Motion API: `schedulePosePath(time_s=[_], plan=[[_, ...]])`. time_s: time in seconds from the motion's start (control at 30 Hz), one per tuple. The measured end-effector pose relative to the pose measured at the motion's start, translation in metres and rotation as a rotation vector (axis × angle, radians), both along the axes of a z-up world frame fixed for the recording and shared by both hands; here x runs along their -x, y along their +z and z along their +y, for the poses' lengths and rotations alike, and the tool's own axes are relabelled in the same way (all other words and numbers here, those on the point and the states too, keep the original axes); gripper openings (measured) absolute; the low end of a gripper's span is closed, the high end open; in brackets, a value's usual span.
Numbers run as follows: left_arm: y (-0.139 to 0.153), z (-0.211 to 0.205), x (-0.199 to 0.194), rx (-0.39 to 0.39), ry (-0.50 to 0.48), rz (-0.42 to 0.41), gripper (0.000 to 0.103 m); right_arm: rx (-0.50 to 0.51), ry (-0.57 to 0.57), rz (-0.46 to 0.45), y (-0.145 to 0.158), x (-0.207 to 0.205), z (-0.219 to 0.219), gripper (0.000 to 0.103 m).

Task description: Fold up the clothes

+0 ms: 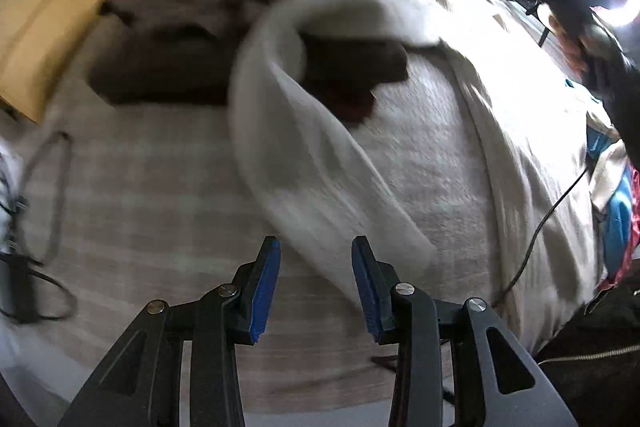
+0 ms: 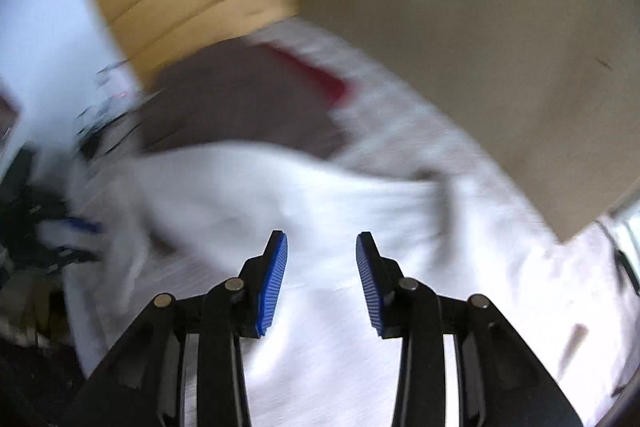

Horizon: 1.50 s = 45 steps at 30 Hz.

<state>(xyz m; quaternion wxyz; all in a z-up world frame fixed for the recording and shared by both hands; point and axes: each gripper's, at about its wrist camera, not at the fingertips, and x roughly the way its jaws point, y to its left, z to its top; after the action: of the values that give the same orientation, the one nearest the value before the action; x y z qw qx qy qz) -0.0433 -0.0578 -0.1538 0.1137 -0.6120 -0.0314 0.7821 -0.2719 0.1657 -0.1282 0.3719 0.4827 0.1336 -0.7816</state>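
Left wrist view: a white garment (image 1: 304,131) was seen blurred in mid-air above a bed (image 1: 160,179), its long band running from twelve o'clock down to about five o'clock, just beyond the left tool (image 1: 316,251). That tool's blue pads (image 1: 264,291) were parted wide and nothing was held between them. A brown folded pile (image 1: 168,67) with something dark red (image 1: 352,107) beside it was lying at eleven o'clock against a wooden headboard (image 1: 60,7), seemingly set there to keep the middle of the bed free for folding.

In the right wrist view the right tool (image 2: 322,247) was likewise spread wide and empty, with the white cloth (image 2: 280,195) stretched across at twelve o'clock. The cloth was judged to be either falling from a release or being tossed flat; the blur left that unsettled. A cable (image 1: 540,227) was trailing at three o'clock. No brand, label or legible writing could be made out.
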Motion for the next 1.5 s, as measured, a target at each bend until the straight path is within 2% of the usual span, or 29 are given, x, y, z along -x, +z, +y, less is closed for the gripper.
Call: schedulePosePath(time_s=[0.07, 0.13, 0.17, 0.2, 0.3, 0.43, 0.53, 0.63, 0.73, 0.8, 0.9, 1.0, 1.03, 1.13, 1.37, 1.4, 1.43, 1.47, 1.5], plan=[[-0.008, 0.009, -0.001, 0.001, 0.0, -0.01, 0.035, -0.014, 0.048, 0.003, -0.008, -0.016, -0.02, 0.035], [-0.01, 0.014, 0.0, 0.028, -0.006, 0.021, 0.033, -0.034, 0.08, 0.006, -0.016, -0.026, -0.038, 0.035], [-0.01, 0.015, 0.0, 0.035, -0.012, 0.032, 0.028, -0.05, 0.084, 0.011, -0.021, -0.027, -0.045, 0.035], [-0.01, 0.013, 0.001, 0.038, -0.013, 0.035, 0.006, -0.065, 0.089, 0.016, -0.026, -0.028, -0.053, 0.035], [0.0, 0.0, 0.0, 0.001, -0.016, 0.015, 0.006, -0.096, 0.115, 0.026, -0.033, -0.026, -0.063, 0.035], [0.055, -0.026, -0.021, 0.033, -0.047, 0.071, 0.006, -0.17, 0.124, 0.074, -0.034, -0.022, -0.065, 0.035], [0.081, -0.056, -0.032, 0.072, -0.046, 0.08, 0.006, -0.154, 0.094, 0.072, -0.029, -0.012, -0.056, 0.035], [0.064, -0.08, -0.019, 0.187, -0.013, 0.049, 0.008, -0.16, 0.062, 0.044, -0.033, -0.003, -0.053, 0.035], [0.035, -0.088, -0.012, 0.214, 0.006, -0.012, 0.013, -0.148, 0.074, 0.028, -0.031, -0.008, -0.054, 0.035], [0.025, -0.089, -0.012, 0.22, 0.005, -0.021, 0.015, -0.137, 0.093, 0.05, -0.024, -0.016, -0.057, 0.035], [0.031, -0.09, -0.01, 0.199, -0.003, 0.015, 0.023, -0.097, 0.097, 0.048, -0.013, -0.017, -0.059, 0.035], [0.037, -0.092, 0.004, 0.182, -0.024, 0.041, 0.037, -0.084, 0.089, 0.055, -0.003, -0.008, -0.06, 0.035], [0.036, -0.092, 0.009, 0.194, -0.045, 0.042, 0.038, -0.094, 0.089, 0.058, -0.002, -0.002, -0.061, 0.035], [0.023, -0.098, 0.023, 0.227, -0.098, -0.002, 0.038, -0.124, 0.085, 0.049, -0.003, 0.014, -0.063, 0.035], [-0.015, -0.109, 0.032, 0.19, -0.145, -0.131, 0.039, -0.13, 0.06, 0.048, -0.002, 0.031, -0.053, 0.035], [-0.014, -0.109, 0.033, 0.183, -0.13, -0.127, 0.034, -0.135, 0.045, 0.053, 0.0, 0.033, -0.047, 0.035], [-0.013, -0.11, 0.034, 0.176, -0.114, -0.123, 0.015, -0.14, 0.017, 0.054, 0.002, 0.039, -0.04, 0.036], [-0.009, -0.11, 0.034, 0.174, -0.1, -0.11, 0.006, -0.145, -0.014, 0.054, 0.004, 0.046, -0.032, 0.036], [0.004, -0.109, 0.032, 0.18, -0.088, -0.076, 0.006, -0.145, -0.057, 0.05, 0.006, 0.055, -0.021, 0.036]])
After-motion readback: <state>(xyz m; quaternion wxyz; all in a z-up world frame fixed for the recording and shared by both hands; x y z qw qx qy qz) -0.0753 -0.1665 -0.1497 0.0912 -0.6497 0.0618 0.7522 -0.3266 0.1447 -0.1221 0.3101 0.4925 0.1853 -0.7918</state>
